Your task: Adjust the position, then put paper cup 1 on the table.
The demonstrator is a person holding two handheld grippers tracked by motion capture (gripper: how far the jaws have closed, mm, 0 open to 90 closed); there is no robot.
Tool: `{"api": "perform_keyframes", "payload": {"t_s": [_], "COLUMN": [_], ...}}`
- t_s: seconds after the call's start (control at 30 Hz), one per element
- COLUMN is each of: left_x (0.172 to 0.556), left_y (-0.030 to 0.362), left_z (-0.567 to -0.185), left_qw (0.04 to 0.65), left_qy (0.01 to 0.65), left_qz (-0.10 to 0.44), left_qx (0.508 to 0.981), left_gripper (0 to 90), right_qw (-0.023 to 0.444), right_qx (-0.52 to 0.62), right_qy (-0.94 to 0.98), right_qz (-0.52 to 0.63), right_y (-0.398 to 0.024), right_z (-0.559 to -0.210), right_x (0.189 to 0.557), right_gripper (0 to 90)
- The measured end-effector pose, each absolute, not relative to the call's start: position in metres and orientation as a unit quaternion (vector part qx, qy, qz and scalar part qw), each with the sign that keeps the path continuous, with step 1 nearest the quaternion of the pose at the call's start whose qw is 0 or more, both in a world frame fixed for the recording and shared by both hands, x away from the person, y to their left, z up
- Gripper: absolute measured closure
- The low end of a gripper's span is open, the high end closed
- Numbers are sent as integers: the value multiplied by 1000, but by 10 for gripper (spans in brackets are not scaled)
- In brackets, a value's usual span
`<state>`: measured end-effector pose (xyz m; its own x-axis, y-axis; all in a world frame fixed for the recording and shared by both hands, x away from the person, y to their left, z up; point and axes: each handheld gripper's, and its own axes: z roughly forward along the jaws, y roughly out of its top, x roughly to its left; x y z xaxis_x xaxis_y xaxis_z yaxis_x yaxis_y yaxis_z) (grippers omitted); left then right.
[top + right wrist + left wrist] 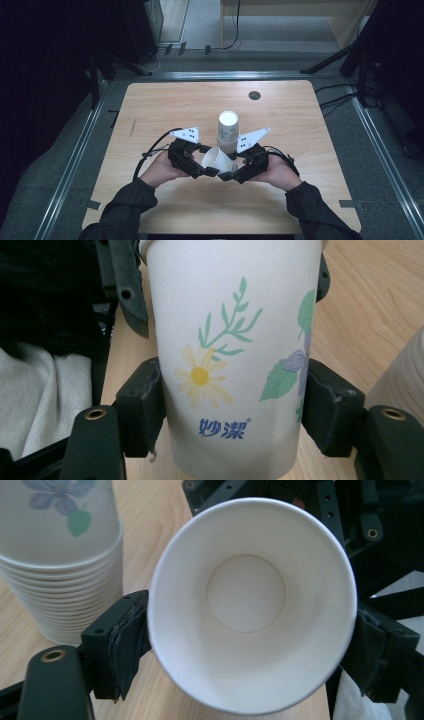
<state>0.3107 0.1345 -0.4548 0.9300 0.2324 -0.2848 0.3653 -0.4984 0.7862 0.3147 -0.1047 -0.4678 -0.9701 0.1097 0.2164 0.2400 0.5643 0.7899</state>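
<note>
A single white paper cup (218, 159) lies tilted above the wooden table (165, 107), held between both grippers. My left gripper (204, 161) is shut on its rim. In the left gripper view the cup's open mouth (250, 605) faces the camera, with a pad (127, 640) pressed on each side. My right gripper (231, 166) is shut on the cup's lower body. The right gripper view shows its flower-printed wall (230, 355) squeezed between the pads (142, 407). A stack of upside-down cups (228, 131) stands just behind on the table.
The stack (60, 570) is close to the left gripper's left jaw, and its edge (402, 375) is near the right gripper. A dark round cable hole (254, 95) sits at the table's far side. Metal rails (75, 160) and cables (340, 100) flank the table.
</note>
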Motion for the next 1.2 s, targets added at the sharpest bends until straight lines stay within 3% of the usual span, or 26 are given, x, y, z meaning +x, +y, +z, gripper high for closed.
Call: {"api": "perform_keyframes", "payload": {"t_s": [0.07, 0.37, 0.7, 1.2], "left_x": [310, 309, 308, 313], "left_y": [134, 134, 137, 164], "left_z": [-454, -453, -451, -437], "left_qw": [474, 470, 464, 466], "left_qy": [170, 163, 161, 179], "left_qz": [-68, -59, -54, -39], "left_qx": [861, 866, 870, 866], "left_gripper": [209, 245, 249, 249], "right_qw": [74, 79, 86, 47], "right_qx": [-99, -99, -100, -107], "right_qy": [-881, -881, -885, -898], "right_qz": [-457, -455, -447, -424], "right_y": [-104, -104, -103, -110], "right_z": [-468, -469, -469, -477], "right_x": [315, 315, 314, 313], "right_gripper": [337, 338, 277, 222]}}
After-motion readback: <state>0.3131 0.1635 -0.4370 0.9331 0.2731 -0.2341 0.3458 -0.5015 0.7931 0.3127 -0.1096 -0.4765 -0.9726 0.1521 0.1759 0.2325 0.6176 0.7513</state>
